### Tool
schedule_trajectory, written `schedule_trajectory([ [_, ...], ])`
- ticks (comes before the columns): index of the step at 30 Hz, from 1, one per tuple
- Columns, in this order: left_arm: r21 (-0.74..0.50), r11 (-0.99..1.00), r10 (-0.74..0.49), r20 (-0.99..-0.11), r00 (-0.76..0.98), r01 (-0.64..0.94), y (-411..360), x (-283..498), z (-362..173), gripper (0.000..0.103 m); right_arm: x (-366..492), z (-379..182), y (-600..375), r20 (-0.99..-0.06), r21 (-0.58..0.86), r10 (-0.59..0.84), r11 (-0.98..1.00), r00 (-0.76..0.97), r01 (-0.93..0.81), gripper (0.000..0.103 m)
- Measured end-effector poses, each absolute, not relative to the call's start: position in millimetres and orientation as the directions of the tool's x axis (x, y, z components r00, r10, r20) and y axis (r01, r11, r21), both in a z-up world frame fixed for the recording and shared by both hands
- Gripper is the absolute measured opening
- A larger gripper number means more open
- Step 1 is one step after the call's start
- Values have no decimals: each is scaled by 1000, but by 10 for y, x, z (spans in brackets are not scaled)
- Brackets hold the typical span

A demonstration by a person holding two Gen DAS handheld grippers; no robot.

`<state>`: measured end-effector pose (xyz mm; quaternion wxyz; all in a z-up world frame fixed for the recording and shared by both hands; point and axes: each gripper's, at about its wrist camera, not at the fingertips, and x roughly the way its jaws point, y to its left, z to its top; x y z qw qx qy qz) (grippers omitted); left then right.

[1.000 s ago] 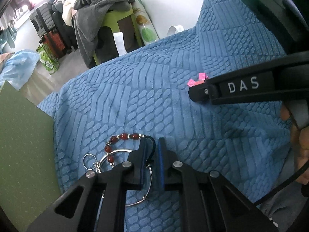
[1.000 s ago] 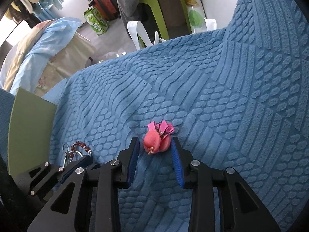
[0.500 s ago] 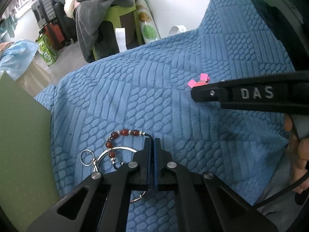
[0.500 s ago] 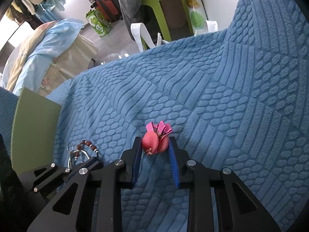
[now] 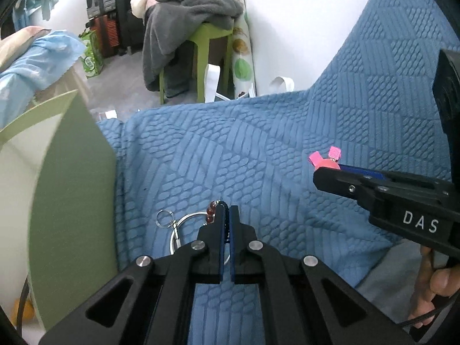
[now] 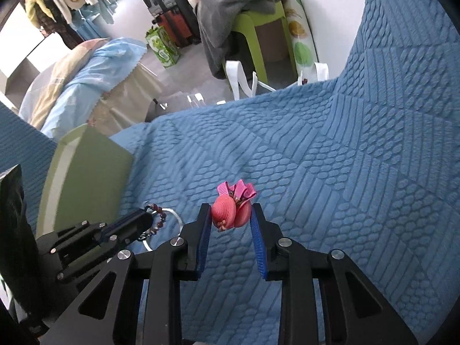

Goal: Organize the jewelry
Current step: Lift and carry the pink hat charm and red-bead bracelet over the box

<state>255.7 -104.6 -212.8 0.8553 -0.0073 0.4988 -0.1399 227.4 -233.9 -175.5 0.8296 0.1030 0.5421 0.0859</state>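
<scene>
1. Left wrist view: the left gripper (image 5: 227, 212) is sitting at lower centre of the frame with its jaws pressed together on the dark cord of the beaded bracelet (image 5: 212, 212), whose red beads are showing just left of the fingertips.
2. A silver ring (image 5: 184, 224) with a small key ring (image 5: 164, 219) is lying on the blue quilted bedspread (image 5: 258, 149), touching the bracelet.
3. The right gripper (image 5: 327, 168) is entering from the right edge, with the pink hair clip (image 5: 325, 158) showing at its tip.
4. A green box (image 5: 72, 187) is occupying the left of the frame.
5. Right wrist view: the right gripper (image 6: 230, 215) is clamping the pink hair clip (image 6: 230, 210) between its blue pads at centre frame.
6. The left gripper (image 6: 143, 220) is holding the bracelet (image 6: 158, 218) at lower left, beside the green box (image 6: 86, 178).
</scene>
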Motion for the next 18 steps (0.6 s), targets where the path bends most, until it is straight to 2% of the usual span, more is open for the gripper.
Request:
schedule_trajectory([
  [18,-207,962,-271,-800,535,179,-697,1988,-1432,0,1706,-1345,-2033,-864,276,276,959,420,-61,25],
])
